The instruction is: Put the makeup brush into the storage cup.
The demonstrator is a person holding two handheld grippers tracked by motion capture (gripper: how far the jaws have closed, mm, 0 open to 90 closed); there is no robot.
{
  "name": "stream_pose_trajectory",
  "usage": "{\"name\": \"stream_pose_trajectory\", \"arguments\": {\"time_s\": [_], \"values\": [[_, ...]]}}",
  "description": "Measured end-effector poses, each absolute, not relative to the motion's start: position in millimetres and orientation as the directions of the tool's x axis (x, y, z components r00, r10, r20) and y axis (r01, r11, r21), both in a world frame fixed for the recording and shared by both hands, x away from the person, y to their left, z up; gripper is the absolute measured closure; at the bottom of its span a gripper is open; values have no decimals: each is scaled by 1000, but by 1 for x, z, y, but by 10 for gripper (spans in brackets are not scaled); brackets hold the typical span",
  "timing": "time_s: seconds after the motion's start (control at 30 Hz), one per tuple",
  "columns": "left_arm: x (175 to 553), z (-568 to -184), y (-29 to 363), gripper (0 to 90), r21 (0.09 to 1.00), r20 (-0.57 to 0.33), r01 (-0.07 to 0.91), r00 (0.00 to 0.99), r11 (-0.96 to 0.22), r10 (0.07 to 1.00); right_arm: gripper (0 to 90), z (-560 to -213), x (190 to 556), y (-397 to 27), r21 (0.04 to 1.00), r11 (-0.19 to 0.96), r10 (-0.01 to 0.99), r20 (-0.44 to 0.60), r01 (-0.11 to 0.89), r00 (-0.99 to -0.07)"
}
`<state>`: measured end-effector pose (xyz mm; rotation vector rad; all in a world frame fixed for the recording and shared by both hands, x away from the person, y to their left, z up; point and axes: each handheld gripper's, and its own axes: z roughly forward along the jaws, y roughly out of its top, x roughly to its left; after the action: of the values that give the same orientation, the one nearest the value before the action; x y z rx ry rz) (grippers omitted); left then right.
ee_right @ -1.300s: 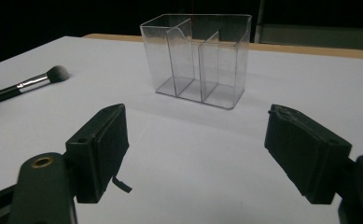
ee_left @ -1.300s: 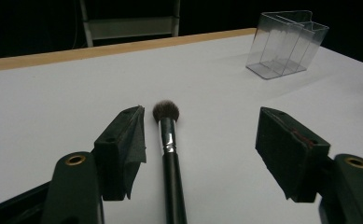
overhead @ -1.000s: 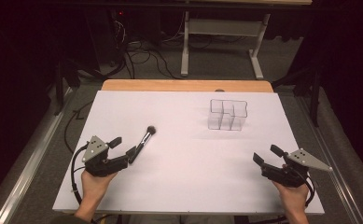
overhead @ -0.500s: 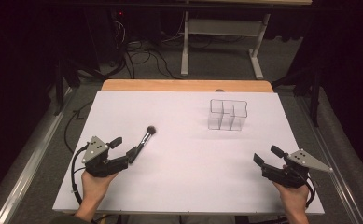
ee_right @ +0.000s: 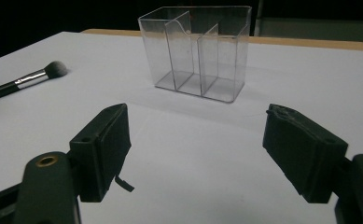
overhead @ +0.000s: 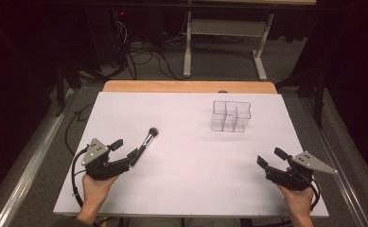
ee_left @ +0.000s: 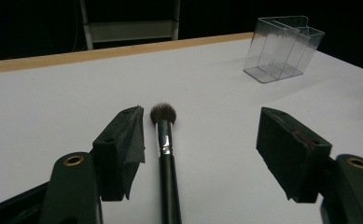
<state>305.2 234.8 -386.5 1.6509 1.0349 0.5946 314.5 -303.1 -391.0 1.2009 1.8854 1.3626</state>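
Note:
A black-handled makeup brush (overhead: 146,140) with a dark bristle head lies on the white tabletop (overhead: 191,189) at the left. My left gripper (overhead: 126,150) is open around the handle end. In the left gripper view the brush (ee_left: 166,149) lies between the jaws, close beside the left one, and the gripper (ee_left: 202,126) stands wide. A clear plastic organizer (overhead: 231,116) with several compartments stands empty at the back right. My right gripper (overhead: 271,157) is open near the front right edge and holds nothing. In its own view the right gripper (ee_right: 198,116) faces the organizer (ee_right: 198,51), with the brush (ee_right: 25,80) far left.
A wooden strip (overhead: 186,86) borders the far edge of the table. Beyond it the floor holds cables (overhead: 139,52) and a white metal frame (overhead: 219,28). In the left gripper view the organizer (ee_left: 284,46) stands far off at the upper right.

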Motion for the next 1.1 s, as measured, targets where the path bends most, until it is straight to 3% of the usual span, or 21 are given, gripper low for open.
{"name": "stream_pose_trajectory", "arguments": {"time_s": [0.27, 1.1], "values": [[311, -384, 237, 320, 932, -157, 360, 497, -39, 853, 249, -391, 315, -304, 928, 96, 880, 90, 361, -467], [331, -355, 225, 318, 946, -122, 318, 527, -62, 841, 249, -392, 314, -304, 927, 100, 878, 89, 361, -470]]}}
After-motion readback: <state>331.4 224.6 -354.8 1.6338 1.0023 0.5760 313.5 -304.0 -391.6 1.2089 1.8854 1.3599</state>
